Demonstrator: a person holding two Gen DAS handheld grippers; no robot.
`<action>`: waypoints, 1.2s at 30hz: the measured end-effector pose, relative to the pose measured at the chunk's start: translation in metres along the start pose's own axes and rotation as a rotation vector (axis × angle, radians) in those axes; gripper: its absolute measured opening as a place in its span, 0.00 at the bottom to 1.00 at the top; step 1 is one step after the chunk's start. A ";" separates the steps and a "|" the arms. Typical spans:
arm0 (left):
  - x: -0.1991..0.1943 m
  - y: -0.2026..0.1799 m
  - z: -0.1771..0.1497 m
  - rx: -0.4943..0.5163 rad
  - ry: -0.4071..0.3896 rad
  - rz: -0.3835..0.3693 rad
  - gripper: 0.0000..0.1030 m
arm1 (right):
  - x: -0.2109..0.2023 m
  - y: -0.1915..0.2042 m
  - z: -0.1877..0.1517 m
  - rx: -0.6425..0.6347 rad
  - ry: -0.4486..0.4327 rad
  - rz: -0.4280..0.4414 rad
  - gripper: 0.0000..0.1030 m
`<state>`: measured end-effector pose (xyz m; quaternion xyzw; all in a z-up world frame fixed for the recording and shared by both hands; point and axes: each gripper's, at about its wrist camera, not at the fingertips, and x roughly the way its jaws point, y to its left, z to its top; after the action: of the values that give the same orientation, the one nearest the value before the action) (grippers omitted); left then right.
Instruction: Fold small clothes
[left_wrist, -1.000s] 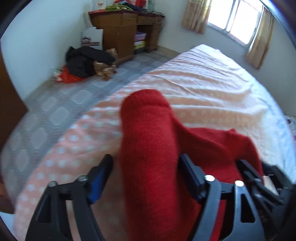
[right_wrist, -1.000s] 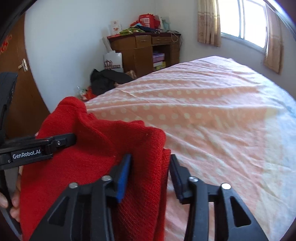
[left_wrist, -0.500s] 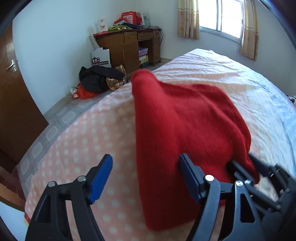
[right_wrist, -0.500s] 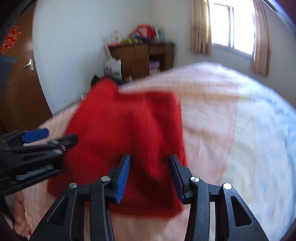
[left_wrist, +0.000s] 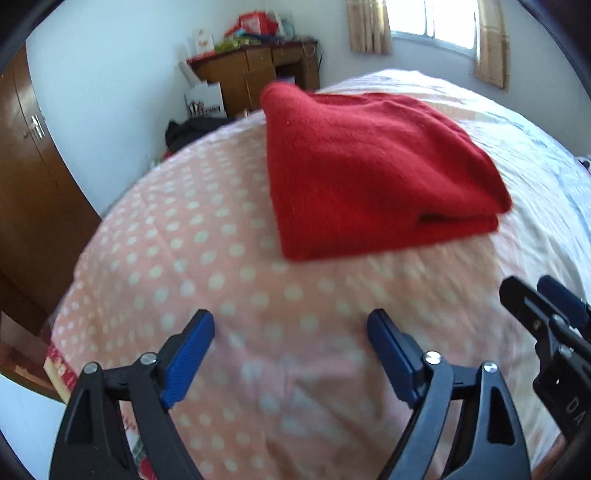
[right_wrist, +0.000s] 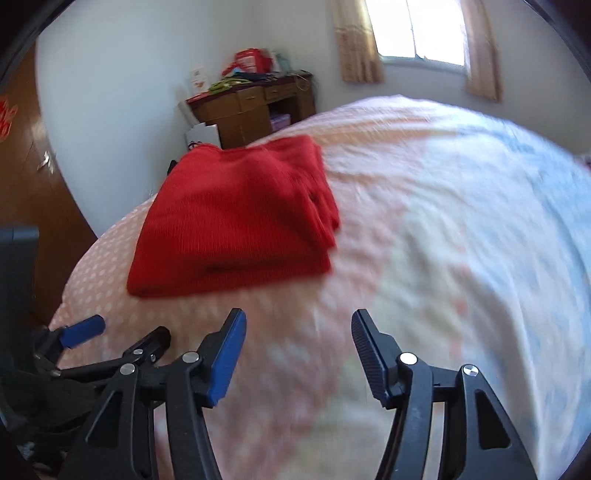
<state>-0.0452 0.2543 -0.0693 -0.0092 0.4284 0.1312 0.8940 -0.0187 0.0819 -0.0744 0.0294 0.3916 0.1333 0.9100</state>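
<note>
Red knit sweater (left_wrist: 369, 173) sits folded into a thick rectangle on the peach polka-dot bedspread (left_wrist: 229, 266), near the bed's left edge, well ahead of both tools. We read the left gripper (left_wrist: 291, 354) as spread wide, nothing between its blue pads (left_wrist: 188, 354). Same for the right gripper (right_wrist: 297, 354): jaws apart, empty. Both hang over bare bedspread just short of the garment, touching nothing.

Key relation: from the left wrist view the bundle lies ahead and slightly right, its near folded edge facing us; from the right wrist view it lies ahead and to the left. So it sits between the two lines of sight, roughly centred. We can't tell which hand is nearer; they look about level, side by side. Long axis seems to run left-right across us, layered open edges on the right side.

We judge this fold done. Any next touch would likely approach from the near edge. Wooden desk (right_wrist: 255, 107) in the far corner, irrelevant.
</note>
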 end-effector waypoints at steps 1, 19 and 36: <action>-0.004 -0.002 -0.005 0.015 0.005 0.005 0.88 | -0.003 0.000 -0.006 0.010 0.008 -0.014 0.59; -0.127 0.017 -0.059 0.018 -0.209 -0.019 0.97 | -0.113 0.021 -0.044 -0.022 -0.058 -0.126 0.59; -0.215 0.018 -0.055 0.052 -0.484 -0.029 1.00 | -0.243 0.049 -0.027 -0.014 -0.468 -0.177 0.77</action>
<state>-0.2201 0.2161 0.0630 0.0395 0.2045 0.1057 0.9723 -0.2087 0.0631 0.0862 0.0186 0.1702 0.0454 0.9842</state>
